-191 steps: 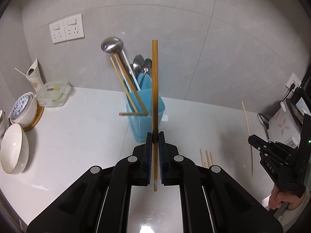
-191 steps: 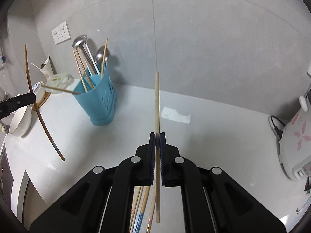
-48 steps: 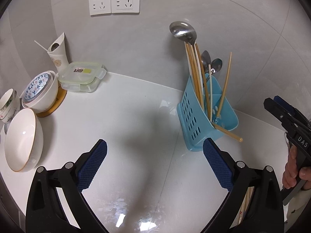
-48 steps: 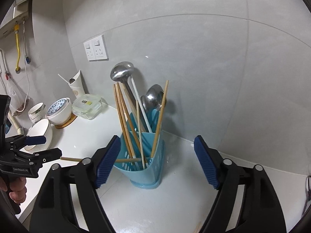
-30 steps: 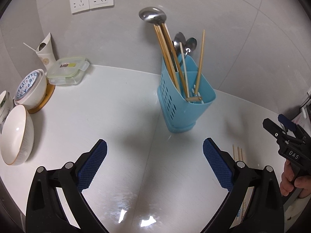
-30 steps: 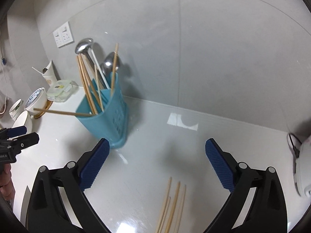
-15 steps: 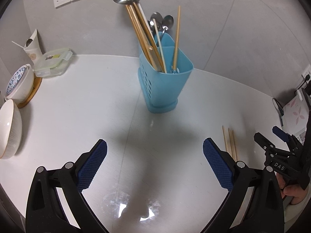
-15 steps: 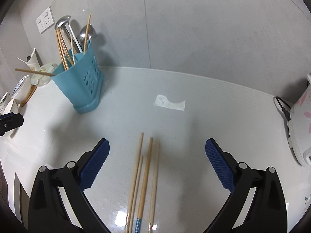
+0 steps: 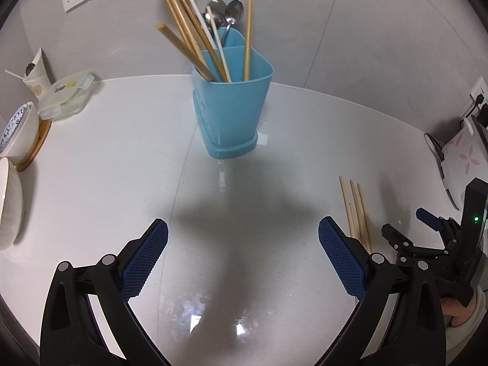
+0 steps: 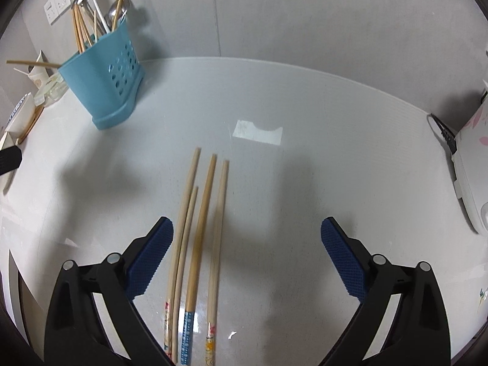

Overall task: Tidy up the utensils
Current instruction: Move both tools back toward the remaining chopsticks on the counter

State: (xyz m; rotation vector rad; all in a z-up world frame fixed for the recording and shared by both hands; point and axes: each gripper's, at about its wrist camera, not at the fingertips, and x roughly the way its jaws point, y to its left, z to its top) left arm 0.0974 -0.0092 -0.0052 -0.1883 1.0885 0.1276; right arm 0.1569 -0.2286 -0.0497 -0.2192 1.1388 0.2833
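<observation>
On the left of the white surface stands the blue holder, already bristling with chopsticks, spoons and a ladle. Right of it, well apart, four loose chopsticks lie side by side, nearly parallel.

The left gripper hovers over bare surface with its jaws spread wide and nothing between them.

The right gripper hangs over the loose chopsticks, its jaws wide but starting to close; the sticks lie between the pads, nearer the left one, untouched.

The chopsticks look light, stiff and smooth, so they will likely roll or slide on the glossy surface. A pinch across one stick near its middle, away from the neighbours, seems safest.
</observation>
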